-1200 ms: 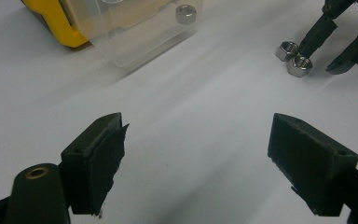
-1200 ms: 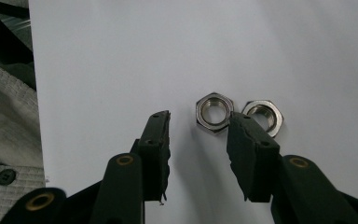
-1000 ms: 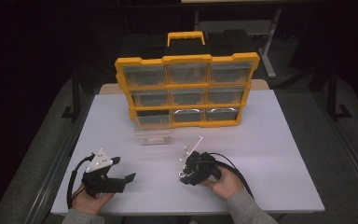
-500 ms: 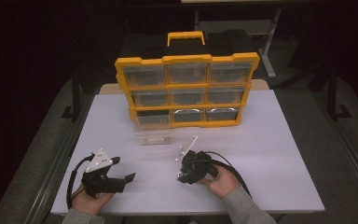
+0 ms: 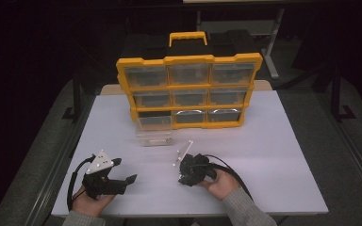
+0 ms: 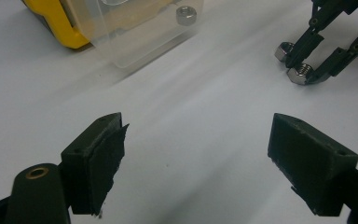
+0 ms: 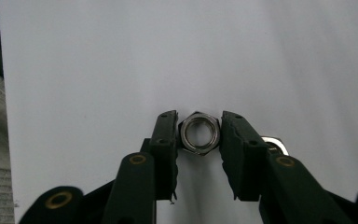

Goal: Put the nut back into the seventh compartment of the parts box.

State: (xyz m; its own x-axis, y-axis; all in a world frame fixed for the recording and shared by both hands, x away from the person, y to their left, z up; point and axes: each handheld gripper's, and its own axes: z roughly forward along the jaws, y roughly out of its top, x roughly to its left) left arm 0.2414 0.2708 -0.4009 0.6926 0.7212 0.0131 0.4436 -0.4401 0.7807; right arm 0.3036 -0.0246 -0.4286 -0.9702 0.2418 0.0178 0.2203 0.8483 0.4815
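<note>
The yellow nine-drawer parts organiser [image 5: 188,89] stands at the far side of the white table [image 5: 283,155], with a clear plastic drawer [image 5: 154,137] pulled out and lying just in front of its lower left corner. Nearer the person than that drawer and to its right, the right gripper [image 7: 199,133] has its jaws pressed against a silver hex nut [image 7: 200,132] lying flat on the table, a second nut [image 7: 274,143] just beside it. The drawer lies ahead and to the left of this gripper, so the carry likely runs that way, while the left gripper [image 6: 196,154] waits with jaws wide apart.

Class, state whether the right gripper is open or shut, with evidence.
Shut on the hex nut: the right gripper has both jaws pressed against its opposite flats, above the white table.
</note>
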